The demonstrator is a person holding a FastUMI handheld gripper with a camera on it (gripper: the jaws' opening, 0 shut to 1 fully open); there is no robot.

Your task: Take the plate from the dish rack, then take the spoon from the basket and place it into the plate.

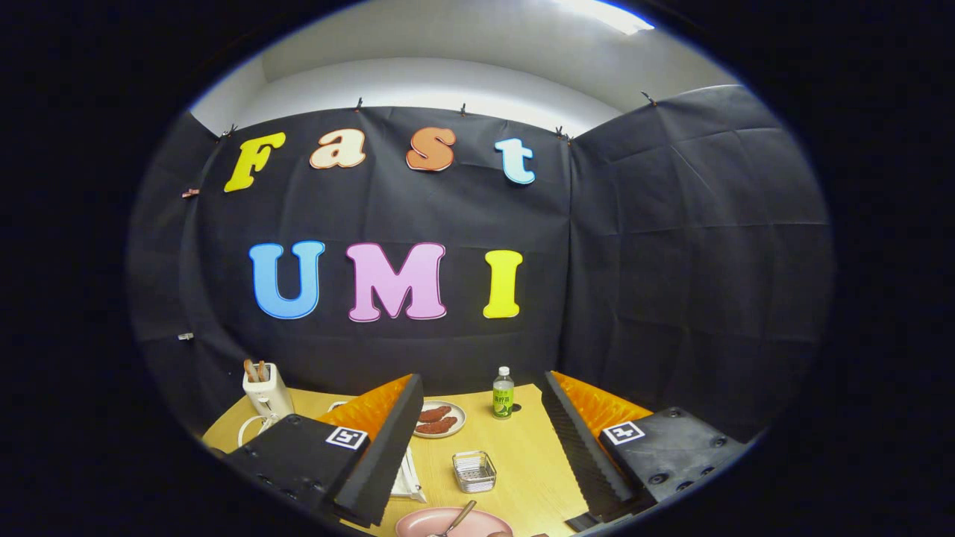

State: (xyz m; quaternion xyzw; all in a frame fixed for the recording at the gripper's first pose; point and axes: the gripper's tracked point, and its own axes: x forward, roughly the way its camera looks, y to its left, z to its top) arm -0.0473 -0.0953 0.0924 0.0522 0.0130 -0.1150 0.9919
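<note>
Gripper [477, 455] is hanging wide open, ribbed fingers [388, 440] gripping nothing. Between them: round pink plate [429, 522] sitting on the wooden table [522, 462], metal spoon [456, 518] resting in it. Beyond: square wire basket [474, 471], a plastic bottle [503, 393].

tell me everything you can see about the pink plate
The pink plate is round and shallow with a smooth, matte look, maybe plastic or ceramic. It lies flat on the wooden table, near the open gripper, between its fingers and low in the view, so part of it is cut off. A metal spoon rests in it, handle angled up over the rim toward the small wire basket, which stands just beyond the plate.
</note>
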